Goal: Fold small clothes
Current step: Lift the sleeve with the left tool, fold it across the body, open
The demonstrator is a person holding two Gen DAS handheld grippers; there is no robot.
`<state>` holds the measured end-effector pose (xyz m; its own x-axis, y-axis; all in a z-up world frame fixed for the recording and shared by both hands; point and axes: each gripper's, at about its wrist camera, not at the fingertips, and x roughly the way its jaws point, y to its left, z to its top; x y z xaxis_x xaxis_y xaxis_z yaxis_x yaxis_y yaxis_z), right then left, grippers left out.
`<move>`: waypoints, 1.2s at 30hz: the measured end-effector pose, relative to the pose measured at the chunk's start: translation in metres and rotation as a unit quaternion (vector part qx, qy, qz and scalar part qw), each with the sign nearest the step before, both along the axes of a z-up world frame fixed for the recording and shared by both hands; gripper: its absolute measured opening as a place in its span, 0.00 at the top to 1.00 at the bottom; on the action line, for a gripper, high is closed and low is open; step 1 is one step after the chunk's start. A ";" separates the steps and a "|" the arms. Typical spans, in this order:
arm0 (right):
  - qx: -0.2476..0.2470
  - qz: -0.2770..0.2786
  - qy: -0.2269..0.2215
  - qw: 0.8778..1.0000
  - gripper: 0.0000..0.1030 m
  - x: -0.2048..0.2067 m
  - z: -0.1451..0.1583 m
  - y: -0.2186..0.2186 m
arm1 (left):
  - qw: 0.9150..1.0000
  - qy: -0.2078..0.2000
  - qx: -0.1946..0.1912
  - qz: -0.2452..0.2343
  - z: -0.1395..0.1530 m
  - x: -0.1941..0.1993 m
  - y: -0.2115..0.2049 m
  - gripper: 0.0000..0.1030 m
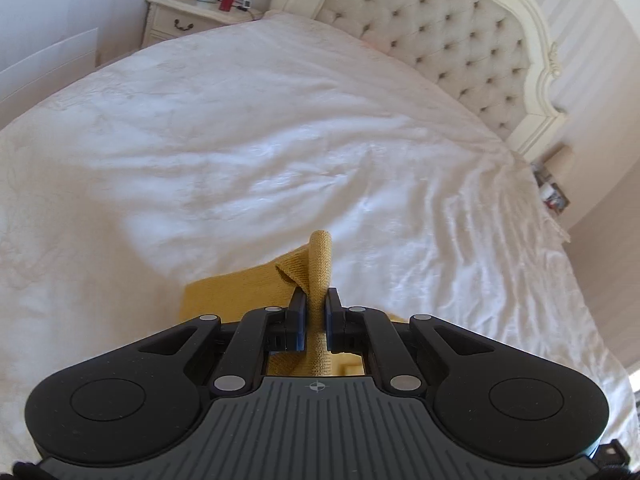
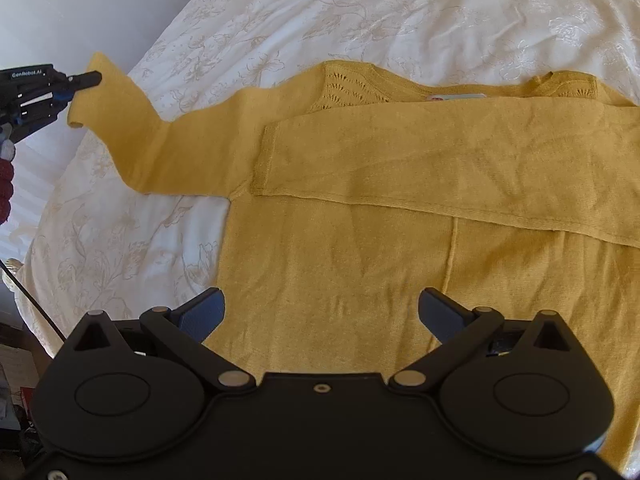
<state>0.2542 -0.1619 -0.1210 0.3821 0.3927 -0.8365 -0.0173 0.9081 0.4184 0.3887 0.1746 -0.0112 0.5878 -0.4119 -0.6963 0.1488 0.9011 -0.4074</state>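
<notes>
A mustard-yellow knit sweater (image 2: 360, 240) lies flat on the white bedspread (image 2: 120, 220). One sleeve (image 2: 440, 160) is folded across its chest. The other sleeve (image 2: 160, 140) stretches out to the left, lifted at the cuff. My left gripper (image 1: 316, 300) is shut on that cuff (image 1: 320, 264), which stands up between the fingers; the left gripper also shows in the right wrist view (image 2: 86, 80) at the far left. My right gripper (image 2: 322, 308) is open and empty, hovering just above the sweater's lower body.
The bed (image 1: 240, 140) has a tufted cream headboard (image 1: 440, 32) at the far end. A nightstand (image 1: 180, 16) with a red bottle, frame and lamp stands beyond the bed's far left corner. The bed's edge drops off at the left in the right wrist view (image 2: 32, 240).
</notes>
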 end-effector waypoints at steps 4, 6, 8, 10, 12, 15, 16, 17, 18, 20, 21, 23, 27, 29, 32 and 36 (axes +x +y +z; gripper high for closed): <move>0.008 -0.015 -0.006 1.000 0.01 -0.015 0.003 -0.033 | 0.999 -0.025 -0.011 -0.044 0.010 -0.011 -0.077 0.92; 0.010 -0.024 -0.007 1.000 0.01 -0.022 0.004 -0.051 | 0.997 -0.026 -0.025 -0.063 0.008 -0.015 -0.112 0.92; 0.011 -0.035 -0.008 0.999 0.01 -0.029 0.002 -0.067 | 0.996 -0.021 -0.038 -0.080 -0.001 -0.018 -0.149 0.92; 0.013 -0.045 -0.010 0.999 0.01 -0.036 0.002 -0.082 | 0.995 -0.017 -0.047 -0.091 -0.011 -0.020 -0.180 0.92; 0.014 -0.053 -0.012 0.998 0.01 -0.042 0.001 -0.094 | 0.993 -0.009 -0.056 -0.101 -0.024 -0.023 -0.211 0.92; 0.013 -0.065 -0.012 0.998 0.01 -0.049 -0.002 -0.110 | 0.992 0.004 -0.052 -0.115 -0.045 -0.027 -0.252 0.92; 0.013 -0.068 -0.012 0.998 0.01 -0.051 -0.003 -0.115 | 0.991 0.007 -0.047 -0.122 -0.052 -0.029 -0.265 0.91; 0.013 -0.071 -0.011 0.997 0.01 -0.052 -0.003 -0.118 | 0.991 0.011 -0.041 -0.127 -0.057 -0.030 -0.274 0.91; 0.012 -0.074 -0.010 0.997 0.01 -0.053 -0.004 -0.122 | 0.991 0.014 -0.032 -0.132 -0.061 -0.033 -0.284 0.90; 0.012 -0.079 -0.009 0.997 0.01 -0.054 -0.006 -0.126 | 0.989 0.025 -0.016 -0.145 -0.070 -0.036 -0.297 0.77; 0.012 -0.081 -0.008 0.997 0.01 -0.055 -0.006 -0.129 | 0.988 0.028 -0.011 -0.152 -0.072 -0.038 -0.300 0.75; 0.011 -0.085 -0.008 0.996 0.01 -0.055 -0.007 -0.131 | 0.987 0.027 0.002 -0.159 -0.074 -0.043 -0.304 0.71; 0.008 -0.094 -0.008 0.995 0.01 -0.051 -0.008 -0.133 | 0.985 0.008 0.036 -0.167 -0.072 -0.055 -0.295 0.61; 0.006 -0.100 -0.010 0.995 0.01 -0.047 -0.008 -0.134 | 0.984 0.000 0.060 -0.166 -0.073 -0.060 -0.281 0.57; 0.004 -0.109 -0.019 0.994 0.01 -0.033 -0.009 -0.135 | 0.983 -0.001 0.097 -0.154 -0.079 -0.063 -0.253 0.57; 0.006 -0.122 -0.034 0.992 0.01 -0.011 -0.010 -0.139 | 0.981 0.013 0.156 -0.118 -0.094 -0.059 -0.214 0.57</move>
<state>0.2433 -0.3013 -0.1310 0.5220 0.2905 -0.8019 0.1749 0.8838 0.4340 0.3298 -0.0399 -0.1050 0.4818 -0.2987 -0.8238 0.3608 0.9244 -0.1241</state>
